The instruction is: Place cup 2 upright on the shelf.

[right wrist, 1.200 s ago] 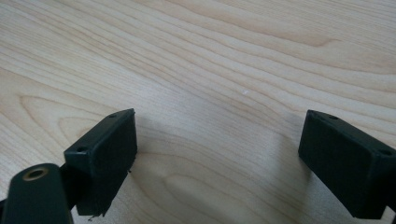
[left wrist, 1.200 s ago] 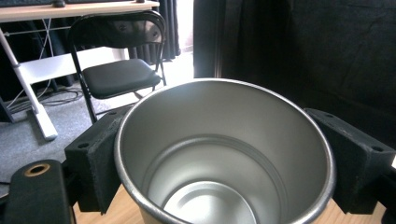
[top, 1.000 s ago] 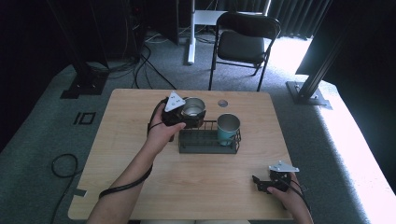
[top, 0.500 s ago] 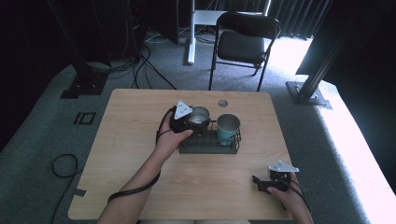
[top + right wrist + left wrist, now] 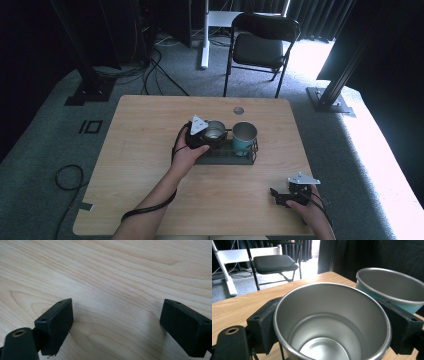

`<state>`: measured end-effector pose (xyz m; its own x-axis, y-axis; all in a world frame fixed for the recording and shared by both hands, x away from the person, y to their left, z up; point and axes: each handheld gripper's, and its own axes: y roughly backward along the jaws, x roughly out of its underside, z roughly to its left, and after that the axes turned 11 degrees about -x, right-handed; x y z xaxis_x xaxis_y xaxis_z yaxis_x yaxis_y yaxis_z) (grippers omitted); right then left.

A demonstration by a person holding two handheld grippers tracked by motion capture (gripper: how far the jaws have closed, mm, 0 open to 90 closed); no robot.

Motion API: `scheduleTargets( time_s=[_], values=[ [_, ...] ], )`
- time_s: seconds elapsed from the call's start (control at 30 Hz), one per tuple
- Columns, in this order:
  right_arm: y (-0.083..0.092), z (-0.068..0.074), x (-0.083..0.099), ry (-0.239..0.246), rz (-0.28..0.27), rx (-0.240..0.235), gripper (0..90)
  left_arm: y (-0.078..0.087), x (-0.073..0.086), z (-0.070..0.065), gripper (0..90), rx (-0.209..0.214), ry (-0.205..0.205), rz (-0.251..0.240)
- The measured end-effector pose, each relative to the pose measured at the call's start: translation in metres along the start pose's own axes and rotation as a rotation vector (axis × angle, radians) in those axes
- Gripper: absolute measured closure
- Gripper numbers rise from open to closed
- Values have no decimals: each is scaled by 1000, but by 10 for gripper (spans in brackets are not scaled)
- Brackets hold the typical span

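Observation:
My left gripper is shut on a bare steel cup, holding it at the left end of a black wire rack in the middle of the table. In the left gripper view the steel cup sits upright between the two black pads, its empty inside showing. A teal cup with a steel rim stands in the rack's right end; it appears again as the teal cup just beyond the held one. My right gripper rests open near the table's front right, its pads wide apart over bare wood.
The wooden table has a round cable hole near its far edge. A black folding chair stands behind the table. Cables lie on the grey carpet at left.
My left gripper has carried the steel cup down and to the right, from above the rack's left end into the rack beside the teal cup. The right gripper has stayed still.

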<state>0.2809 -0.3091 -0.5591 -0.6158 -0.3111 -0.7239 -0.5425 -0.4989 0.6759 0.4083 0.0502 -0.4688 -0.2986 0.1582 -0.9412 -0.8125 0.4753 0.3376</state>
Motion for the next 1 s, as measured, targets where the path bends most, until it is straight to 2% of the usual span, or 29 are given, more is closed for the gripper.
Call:
scheduleTargets(
  time_s=[0.13,0.2,0.37,0.5,0.67,0.8,1.0],
  values=[
    [0,0,0,0,0,0,111,-3,5,0,140,-13,-9,10],
    [0,0,0,0,0,-1,111,-4,8,1,140,-18,5,13],
    [0,0,0,-1,0,-1,111,-6,13,2,140,-22,-3,30],
    [0,0,0,-1,-1,-1,112,-8,17,-2,140,-17,-27,48],
    [0,0,0,-1,-1,0,112,-11,19,-4,139,-21,-42,43],
    [0,0,0,-1,-1,0,112,-10,20,-6,137,-28,-69,46],
    [0,0,0,-1,0,-1,112,-9,20,-6,56,-3,-79,76]
  ],
)
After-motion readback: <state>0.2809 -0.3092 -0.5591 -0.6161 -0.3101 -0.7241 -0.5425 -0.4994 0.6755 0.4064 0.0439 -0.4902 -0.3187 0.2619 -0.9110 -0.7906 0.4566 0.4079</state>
